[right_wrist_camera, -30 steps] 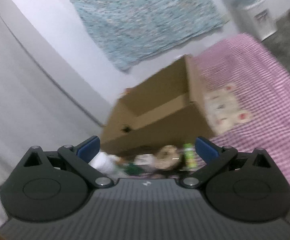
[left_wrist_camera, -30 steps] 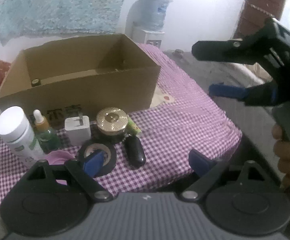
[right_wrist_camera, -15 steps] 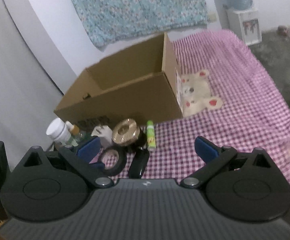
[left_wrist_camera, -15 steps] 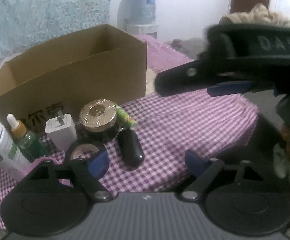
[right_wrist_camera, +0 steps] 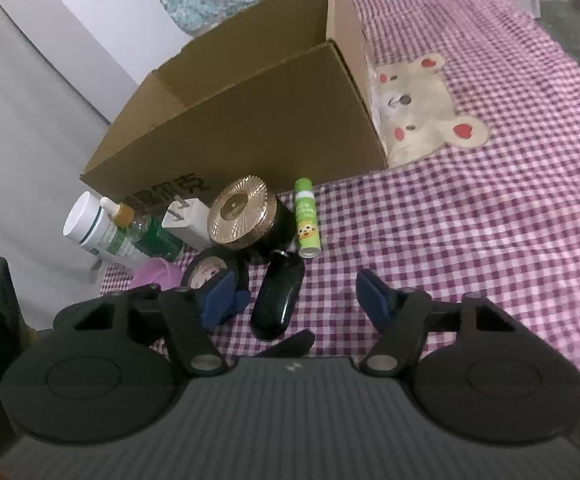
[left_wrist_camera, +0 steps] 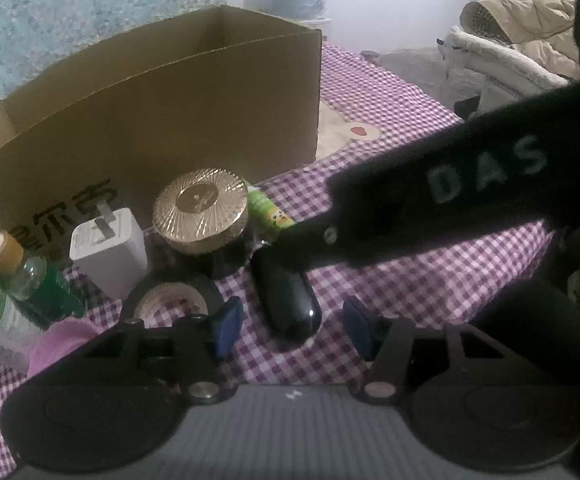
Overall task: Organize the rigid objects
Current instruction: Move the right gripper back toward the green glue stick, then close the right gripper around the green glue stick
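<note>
One cardboard box [right_wrist_camera: 250,120], one gold ribbed jar [right_wrist_camera: 242,212], one glossy black oval [right_wrist_camera: 278,296]; both claws [left_wrist_camera: 290,326] [right_wrist_camera: 293,292], just narrowing, stand open, empty.

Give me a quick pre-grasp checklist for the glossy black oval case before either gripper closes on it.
1. Glossy black oval case lying free on the checked cloth: ok.
2. Left gripper bracketing the case's near end, pads off it, jaws just been closing: ok.
3. Right gripper empty, jaws just been closing: ok.
4. Right gripper crowding the left's path: not ok.
5. Brown cardboard box open-topped: ok.
6. Room inside box: cannot tell.
</note>
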